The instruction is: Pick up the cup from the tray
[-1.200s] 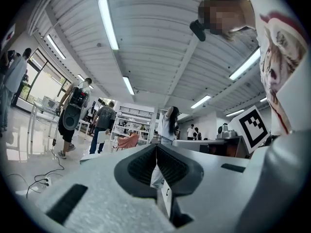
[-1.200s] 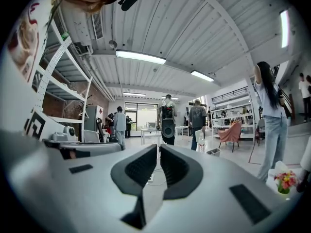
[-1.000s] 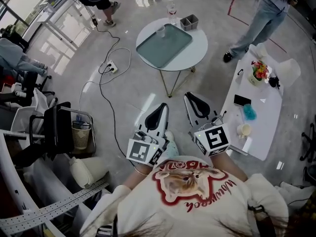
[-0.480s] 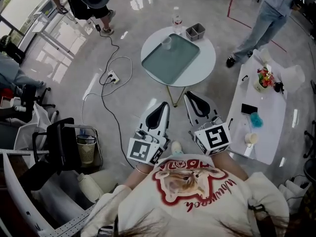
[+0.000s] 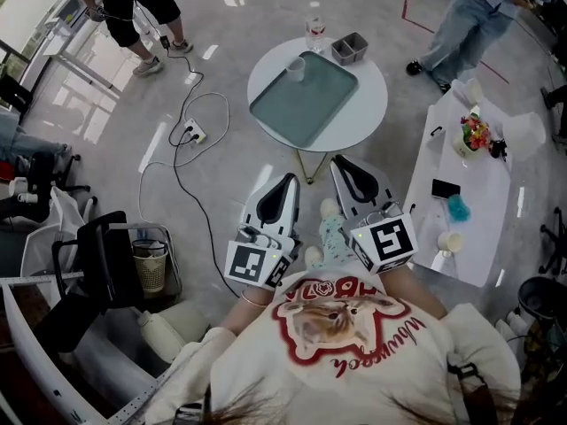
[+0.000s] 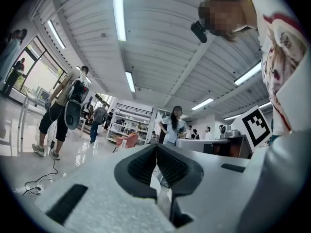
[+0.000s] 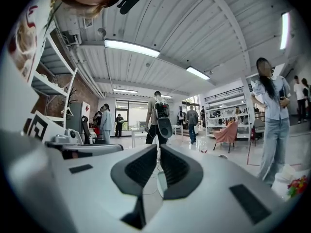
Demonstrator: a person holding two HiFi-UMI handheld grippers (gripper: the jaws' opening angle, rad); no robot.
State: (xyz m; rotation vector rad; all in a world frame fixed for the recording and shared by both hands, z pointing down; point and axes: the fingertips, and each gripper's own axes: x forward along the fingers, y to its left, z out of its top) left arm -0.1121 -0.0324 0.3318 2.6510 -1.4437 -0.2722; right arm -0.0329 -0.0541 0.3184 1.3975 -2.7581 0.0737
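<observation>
Steps have brought the left claw (image 5: 287, 181) and right claw (image 5: 342, 163), both shut and empty, nearer the table (image 5: 368, 106), where the cup (image 5: 296, 69) waits on the tray (image 5: 307, 106), too far to grab.

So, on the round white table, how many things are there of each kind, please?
tray: 1
cup: 1
water bottle: 1
grey divided box: 1
total: 4
</observation>
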